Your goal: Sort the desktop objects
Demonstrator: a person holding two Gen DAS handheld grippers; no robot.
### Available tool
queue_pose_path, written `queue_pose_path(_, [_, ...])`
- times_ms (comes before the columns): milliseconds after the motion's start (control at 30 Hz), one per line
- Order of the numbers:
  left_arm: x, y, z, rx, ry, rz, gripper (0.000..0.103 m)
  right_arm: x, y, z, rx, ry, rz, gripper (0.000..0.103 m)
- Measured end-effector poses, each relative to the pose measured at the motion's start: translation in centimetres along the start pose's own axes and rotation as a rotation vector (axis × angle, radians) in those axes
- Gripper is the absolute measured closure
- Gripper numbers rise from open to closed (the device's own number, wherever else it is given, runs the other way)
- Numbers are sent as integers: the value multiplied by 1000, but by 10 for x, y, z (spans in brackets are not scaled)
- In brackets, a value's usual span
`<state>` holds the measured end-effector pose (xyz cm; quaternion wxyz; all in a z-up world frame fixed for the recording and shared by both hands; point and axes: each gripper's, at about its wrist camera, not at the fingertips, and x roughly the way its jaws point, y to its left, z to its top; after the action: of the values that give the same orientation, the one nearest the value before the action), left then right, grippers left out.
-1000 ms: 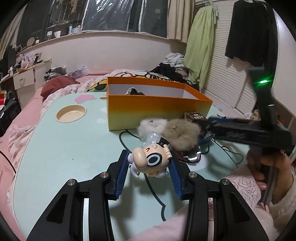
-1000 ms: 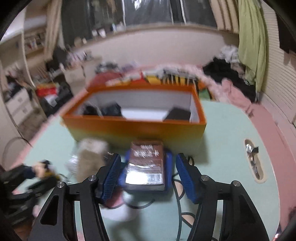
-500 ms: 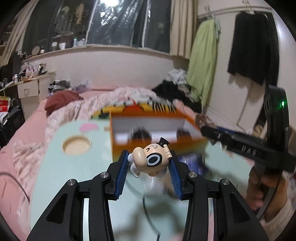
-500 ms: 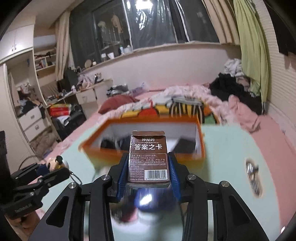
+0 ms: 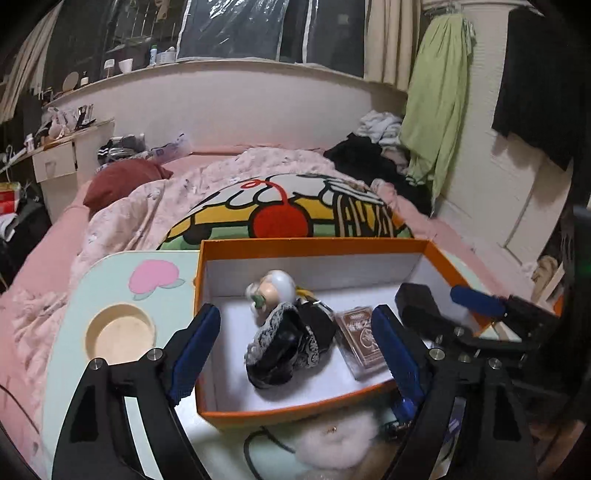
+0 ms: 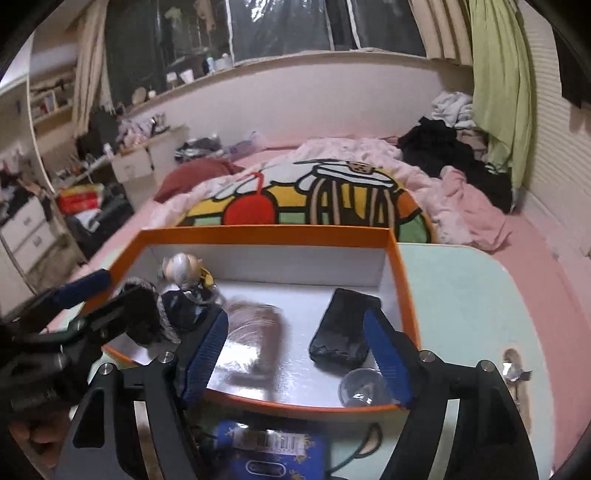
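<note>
Both the left claw and the right claw are spread wide and empty above the orange box. The figurine and card pack are contained inside it.

A cluttered bedroom at night. A dark window runs above a long pale ledge holding cups and bottles. Cream curtains hang to its right, beside a green garment and a black garment hung against the wall. A pink bed carries a cartoon-print blanket, a dark red pillow and heaped clothes. A white drawer unit stands at left. Nearest is a mint green table with a round recess.
</note>
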<state>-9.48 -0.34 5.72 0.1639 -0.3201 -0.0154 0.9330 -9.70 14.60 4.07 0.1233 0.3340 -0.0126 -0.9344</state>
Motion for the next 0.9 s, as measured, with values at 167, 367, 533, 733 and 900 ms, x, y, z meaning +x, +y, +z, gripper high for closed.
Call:
queue_pose_path(167, [-38, 3, -3, -27, -106, -35, 19, -38, -7, -5, 66, -116, 6, 18])
queue_pose_path(367, [-78, -2, -44, 13, -33, -93, 19, -83, -2, -46, 37, -86, 66, 8])
queue_pose_path(533, [-83, -12, -112, 150, 61, 7, 19, -80, 7, -97, -44, 66, 24, 6])
queue_pose_path(733, [-64, -17, -137, 143, 19, 90, 9, -52, 6, -124, -107, 152, -51, 0])
queue_pose_path(900, [-60, -13, -138, 138, 18, 86, 7, -51, 1, -129, -109, 140, -48, 0])
